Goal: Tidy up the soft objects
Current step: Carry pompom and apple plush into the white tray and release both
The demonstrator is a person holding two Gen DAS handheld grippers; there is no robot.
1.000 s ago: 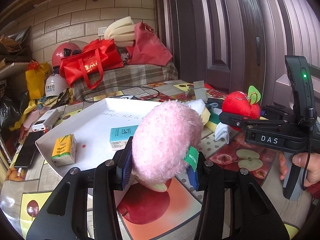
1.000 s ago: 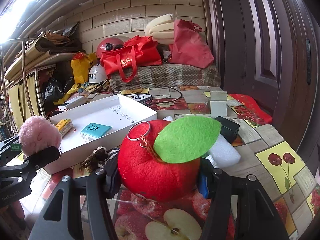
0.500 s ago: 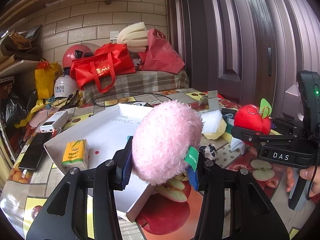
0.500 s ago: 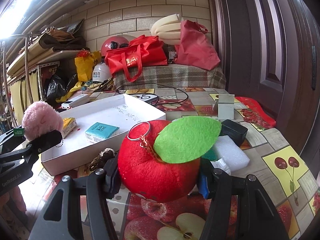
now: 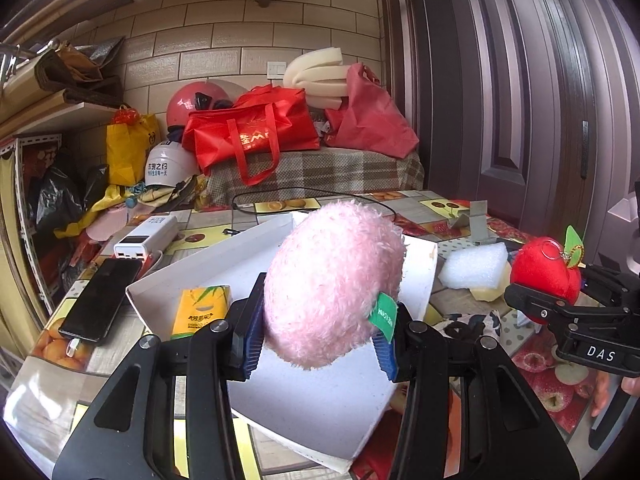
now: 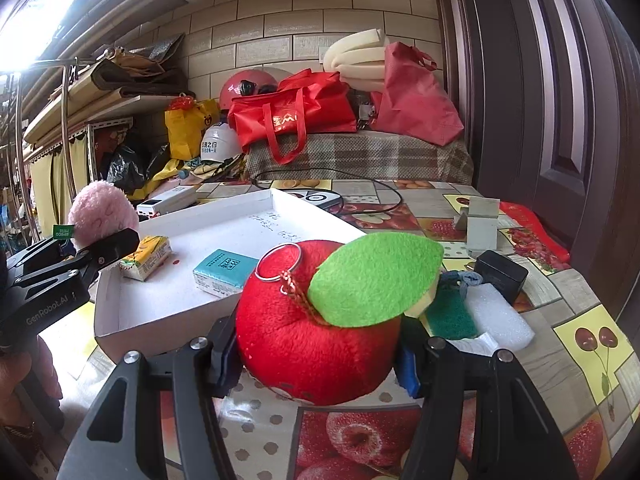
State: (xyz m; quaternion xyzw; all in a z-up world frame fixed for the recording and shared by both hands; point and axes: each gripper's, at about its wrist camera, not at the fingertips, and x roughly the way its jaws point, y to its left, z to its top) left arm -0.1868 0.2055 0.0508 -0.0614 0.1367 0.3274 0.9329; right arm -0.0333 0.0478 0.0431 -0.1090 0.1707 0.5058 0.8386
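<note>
Over shallow white cardboard tray [image 5: 416, 280] | left gripper [image 5: 318, 336] pinching fluffy pink plush ball [image 5: 332, 280], poised for drop-in | right gripper [image 6: 320, 356] clamping red plush apple [image 6: 316, 344], off-tray, likely queued

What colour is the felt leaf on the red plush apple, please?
Bright green; the leaf shows best in the right wrist view.

The fluffy toy [image 5: 334, 280] is pale pink with a green tag [image 5: 383, 316]. The plush apple [image 6: 318, 332] is red with a bright green leaf [image 6: 372, 280]. The tray [image 6: 176, 312] is white; the worktop [image 6: 576, 344] shows fruit-print squares, probably cherries and apples.
</note>
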